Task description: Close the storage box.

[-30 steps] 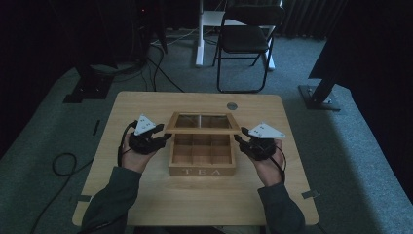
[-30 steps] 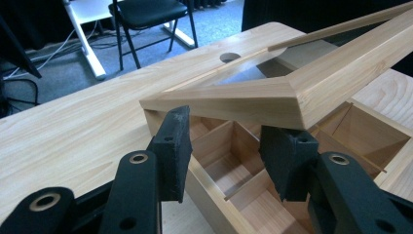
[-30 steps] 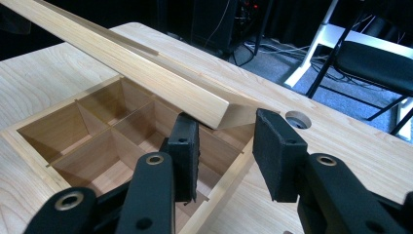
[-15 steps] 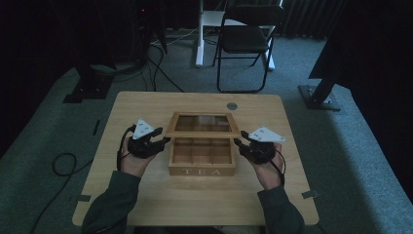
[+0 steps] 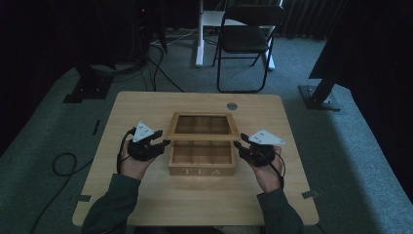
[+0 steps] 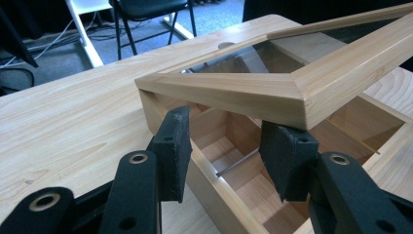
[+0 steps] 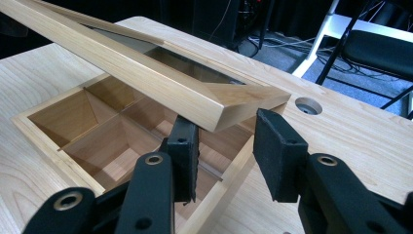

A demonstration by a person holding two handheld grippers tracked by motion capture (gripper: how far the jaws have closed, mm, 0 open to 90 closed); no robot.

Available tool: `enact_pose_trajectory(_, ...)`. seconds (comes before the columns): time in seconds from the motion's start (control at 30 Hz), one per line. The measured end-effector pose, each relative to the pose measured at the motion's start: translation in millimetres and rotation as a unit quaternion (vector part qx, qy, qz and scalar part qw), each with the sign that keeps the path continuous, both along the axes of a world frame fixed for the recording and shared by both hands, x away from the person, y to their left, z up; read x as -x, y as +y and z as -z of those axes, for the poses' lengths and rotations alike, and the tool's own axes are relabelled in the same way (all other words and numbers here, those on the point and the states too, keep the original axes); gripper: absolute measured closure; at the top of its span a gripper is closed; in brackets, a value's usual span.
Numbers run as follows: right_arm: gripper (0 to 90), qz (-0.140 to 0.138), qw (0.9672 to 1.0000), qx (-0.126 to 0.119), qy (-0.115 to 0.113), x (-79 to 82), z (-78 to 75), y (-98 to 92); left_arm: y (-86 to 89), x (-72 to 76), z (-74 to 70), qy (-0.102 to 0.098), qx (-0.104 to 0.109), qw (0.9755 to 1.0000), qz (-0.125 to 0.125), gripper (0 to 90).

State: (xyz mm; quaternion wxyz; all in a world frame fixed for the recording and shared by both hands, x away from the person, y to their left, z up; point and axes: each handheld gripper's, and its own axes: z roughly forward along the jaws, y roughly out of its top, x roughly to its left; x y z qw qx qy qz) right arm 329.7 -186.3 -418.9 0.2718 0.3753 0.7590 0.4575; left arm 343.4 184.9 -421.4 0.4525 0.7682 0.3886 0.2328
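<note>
With the tea box (image 5: 201,165) at frame centre and its glazed lid (image 5: 203,126) half raised, my left gripper (image 6: 226,146) and right gripper (image 7: 225,146), both unclenched beneath its front corners, should lift evenly.

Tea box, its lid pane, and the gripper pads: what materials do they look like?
Tea box: pale wood, matte, visible grain and mitred corners. Lid pane: clear glass or acrylic; it reflects and the dividers show through. Pads: black, matte, finely textured, probably rubber or foam.
</note>
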Motion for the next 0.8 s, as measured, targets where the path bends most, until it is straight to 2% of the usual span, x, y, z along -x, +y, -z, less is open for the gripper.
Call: enact_pose_trajectory(0.8,59.6,0.002,0.9999,0.0,0.016,7.9,16.1,-0.5,1.9,6.6,15.5,0.019,-0.003,0.9998,-0.002,54.1)
